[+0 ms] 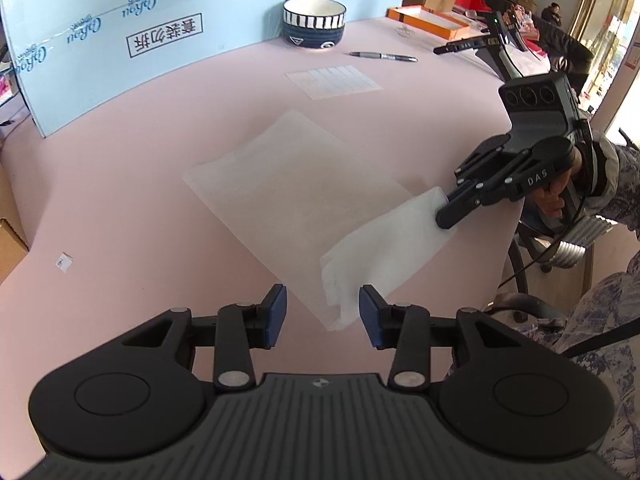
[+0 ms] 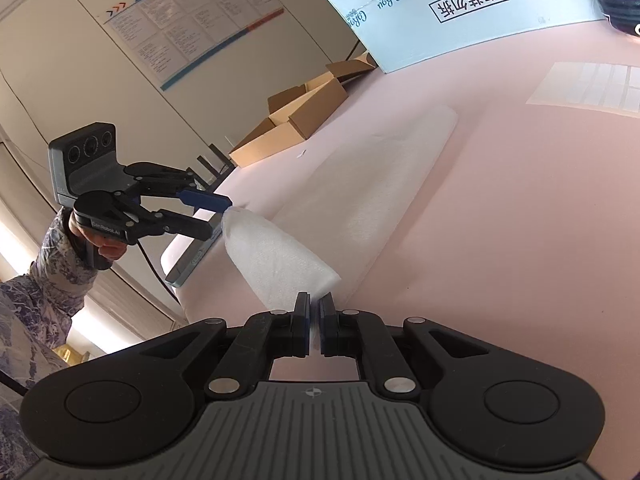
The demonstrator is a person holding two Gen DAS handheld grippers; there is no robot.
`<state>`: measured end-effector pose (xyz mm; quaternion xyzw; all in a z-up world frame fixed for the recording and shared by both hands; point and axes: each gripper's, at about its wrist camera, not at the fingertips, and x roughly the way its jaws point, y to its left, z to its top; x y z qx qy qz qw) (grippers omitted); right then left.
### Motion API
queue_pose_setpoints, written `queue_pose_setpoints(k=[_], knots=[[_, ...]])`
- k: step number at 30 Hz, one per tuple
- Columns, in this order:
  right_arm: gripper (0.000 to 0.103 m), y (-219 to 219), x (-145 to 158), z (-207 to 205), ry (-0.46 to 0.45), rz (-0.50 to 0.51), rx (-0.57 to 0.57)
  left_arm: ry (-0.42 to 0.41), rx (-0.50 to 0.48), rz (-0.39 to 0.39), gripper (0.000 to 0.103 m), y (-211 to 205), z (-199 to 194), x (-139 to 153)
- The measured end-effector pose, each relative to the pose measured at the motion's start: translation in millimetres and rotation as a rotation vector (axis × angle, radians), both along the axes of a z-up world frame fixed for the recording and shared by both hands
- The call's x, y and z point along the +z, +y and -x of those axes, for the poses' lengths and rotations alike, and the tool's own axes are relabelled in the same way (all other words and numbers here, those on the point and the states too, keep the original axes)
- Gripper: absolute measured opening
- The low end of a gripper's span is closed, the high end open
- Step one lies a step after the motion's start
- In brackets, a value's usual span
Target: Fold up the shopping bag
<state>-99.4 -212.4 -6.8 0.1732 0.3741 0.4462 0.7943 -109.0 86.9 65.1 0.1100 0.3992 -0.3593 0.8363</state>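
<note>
A white, translucent shopping bag point(image 1: 296, 184) lies flat on the pink table point(image 1: 120, 200). Its near right part point(image 1: 384, 248) is lifted off the table into a loose fold. My right gripper point(image 1: 442, 216) comes in from the right and is shut on the upper end of that fold; in the right wrist view the thin bag edge shows between its closed pads point(image 2: 314, 300). My left gripper point(image 1: 323, 292) is open at the fold's lower end. The bag's hanging corner point(image 1: 340, 312) sits between the jaws, close to the right pad and not pinched. In the right wrist view the left gripper point(image 2: 220, 218) stands open at the fold's tip point(image 2: 276, 256).
At the back stand a striped bowl point(image 1: 314, 22), a pen point(image 1: 382, 56), an orange box point(image 1: 432, 20) and a light-blue board point(image 1: 140, 40). A small paper tag point(image 1: 63, 261) lies at the left. Cardboard boxes point(image 2: 296, 120) sit beyond the table's far side. The table edge runs close by on the right.
</note>
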Motion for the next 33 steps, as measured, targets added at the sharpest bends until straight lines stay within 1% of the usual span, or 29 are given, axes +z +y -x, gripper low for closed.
queue_pose_setpoints(k=[1, 3, 6, 7, 9, 11, 13, 14, 17, 22, 23, 24, 26, 27, 28, 30, 33], knots=[[0.005, 1, 1, 0, -0.01, 0.008, -0.002, -0.027, 0.027, 0.023, 0.038, 3, 6, 6], [0.005, 2, 1, 0, -0.024, 0.017, 0.0, -0.065, 0.05, 0.057, 0.038, 7, 16, 14], [0.005, 5, 2, 3, -0.058, 0.041, 0.004, -0.142, 0.058, 0.074, 0.04, 0, 34, 25], [0.004, 5, 2, 5, -0.068, 0.049, 0.002, -0.161, 0.06, 0.088, 0.043, -4, 37, 27], [0.004, 7, 3, 8, -0.088, 0.065, -0.001, -0.174, 0.041, 0.112, 0.044, -14, 39, 27], [0.004, 7, 3, 11, -0.101, 0.075, -0.012, -0.177, 0.011, 0.119, 0.044, -24, 42, 22], [0.005, 8, 3, 15, -0.114, 0.083, -0.02, -0.175, -0.023, 0.102, 0.044, -41, 44, 9], [0.005, 9, 3, 17, -0.122, 0.087, -0.024, -0.179, -0.025, 0.092, 0.043, -48, 44, 5], [0.005, 10, 1, 19, -0.136, 0.088, -0.032, -0.173, -0.017, 0.029, 0.042, -67, 38, -14], [0.005, 11, -1, 22, -0.151, 0.079, -0.041, -0.12, 0.035, -0.043, 0.041, -69, 20, -41], [0.005, 11, -1, 23, -0.158, 0.08, -0.045, -0.115, 0.048, -0.052, 0.041, -69, 17, -45], [0.006, 13, 0, 25, -0.174, 0.089, -0.053, -0.116, 0.051, -0.044, 0.041, -67, 16, -47], [0.01, 17, 2, 29, -0.205, 0.106, -0.07, -0.11, 0.05, -0.041, 0.041, -66, 14, -47], [0.018, 16, 4, 32, -0.221, 0.115, -0.087, -0.108, 0.05, -0.042, 0.041, -66, 13, -47], [0.022, 12, 6, 35, -0.244, 0.128, -0.117, -0.111, 0.047, -0.045, 0.041, -66, 13, -48], [0.022, 2, 10, 43, -0.279, 0.135, -0.178, -0.113, 0.042, -0.046, 0.041, -65, 13, -48], [0.022, -17, 21, 55, -0.334, 0.113, -0.289, -0.095, 0.042, -0.033, 0.041, -61, 10, -48]])
